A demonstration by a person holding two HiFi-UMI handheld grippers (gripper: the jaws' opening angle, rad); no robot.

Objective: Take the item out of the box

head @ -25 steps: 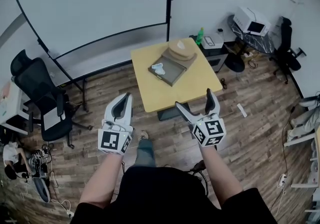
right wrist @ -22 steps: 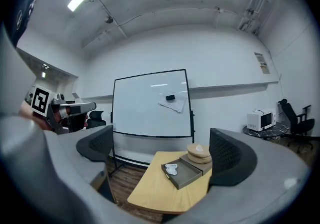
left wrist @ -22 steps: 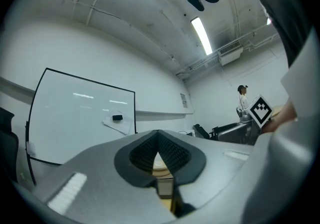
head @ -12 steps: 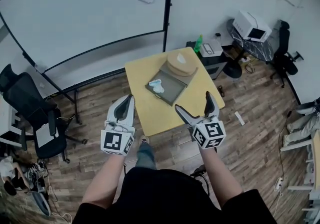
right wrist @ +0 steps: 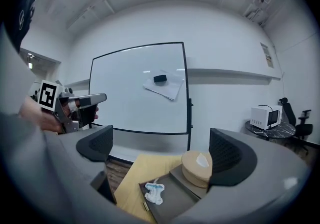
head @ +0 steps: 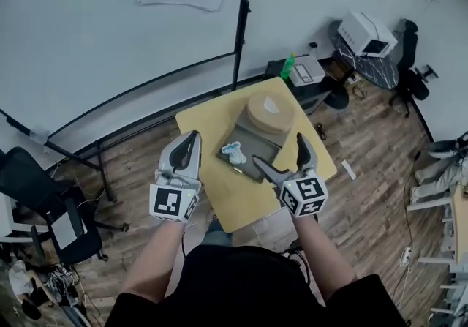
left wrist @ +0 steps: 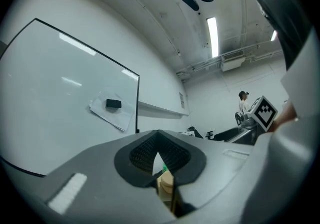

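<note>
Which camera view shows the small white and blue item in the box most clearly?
The right gripper view: the white and blue item lies unobstructed, seen between the open fingers, inside the flat box. The head view shows the item smaller, from above. The left gripper view does not show it.

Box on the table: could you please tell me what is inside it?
A small white-and-blue item lies in the box, near its left end. A round tan container covers the far end, so anything there is hidden.
</note>
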